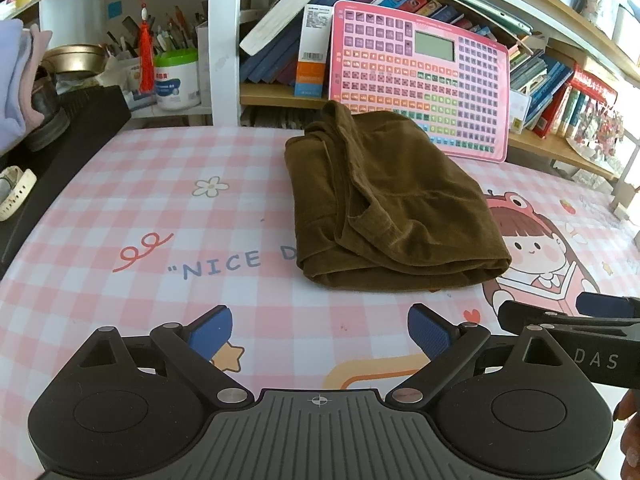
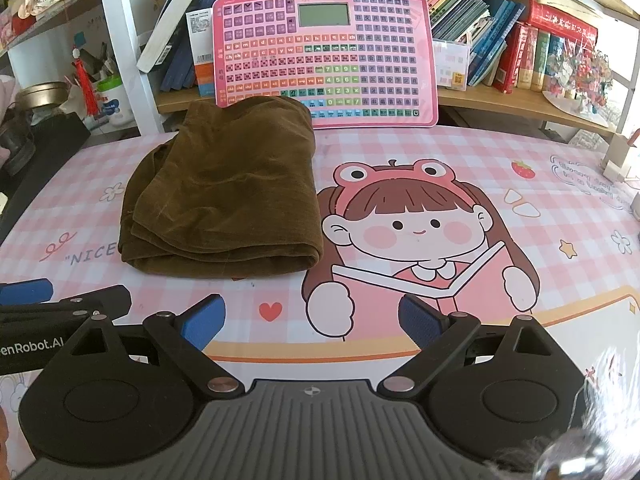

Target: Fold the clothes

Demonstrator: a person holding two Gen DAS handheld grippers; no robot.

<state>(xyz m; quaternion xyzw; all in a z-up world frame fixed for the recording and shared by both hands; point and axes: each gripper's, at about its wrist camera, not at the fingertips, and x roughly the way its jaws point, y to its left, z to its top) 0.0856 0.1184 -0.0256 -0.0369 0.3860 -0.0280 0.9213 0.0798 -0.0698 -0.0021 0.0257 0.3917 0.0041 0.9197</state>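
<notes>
Left claw agape, right claw agape — garment folded, inner layers hidden.

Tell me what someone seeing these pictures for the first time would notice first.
Most likely the brown garment, folded into a thick bundle in the middle of the pink checked desk mat, just left of the mat's cartoon girl in a frog hat. Behind it a pink learning keyboard leans against the bookshelf. In the foreground the left gripper and the right gripper both hang open above the mat, holding nothing.
</notes>
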